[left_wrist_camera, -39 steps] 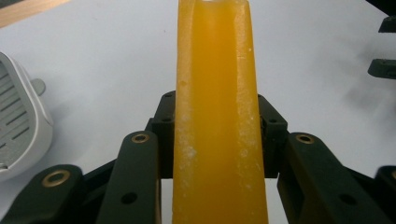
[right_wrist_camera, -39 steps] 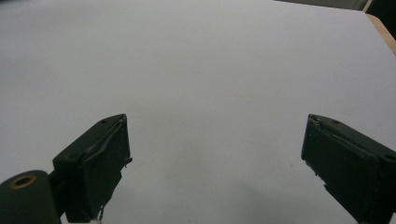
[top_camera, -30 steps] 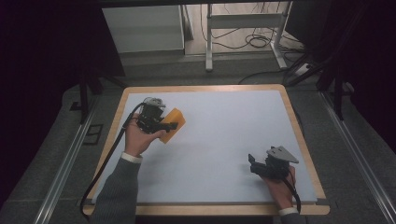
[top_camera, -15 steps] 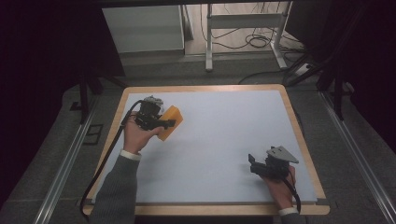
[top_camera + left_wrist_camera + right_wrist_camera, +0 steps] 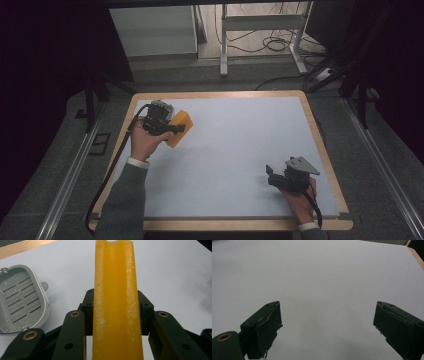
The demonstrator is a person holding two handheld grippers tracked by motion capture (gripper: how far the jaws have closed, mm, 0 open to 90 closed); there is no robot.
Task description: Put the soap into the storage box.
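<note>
The orange rectangular soap-like block (image 5: pixel 116 302) sits pinched edge-on in the left gripper (image 5: pixel 167 126), long axis running straight out along its jaws, above the white bench (image 5: pixel 235 150)'s left part. A grey slotted plastic dish (image 5: pixel 20 300) lies just beside. The right gripper (image 5: pixel 327 322), jaws spread and holding nothing, waits well apart.

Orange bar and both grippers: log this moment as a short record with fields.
held item: orange bar, soap-like, edge-on between the jaws
left gripper: shut on the bar, above the table's far left part
right gripper: jaws wide apart, nothing between them, low over the table's near right
nearby: grey slotted dish on the surface beside the bar
surface: white table with wooden rim
</note>
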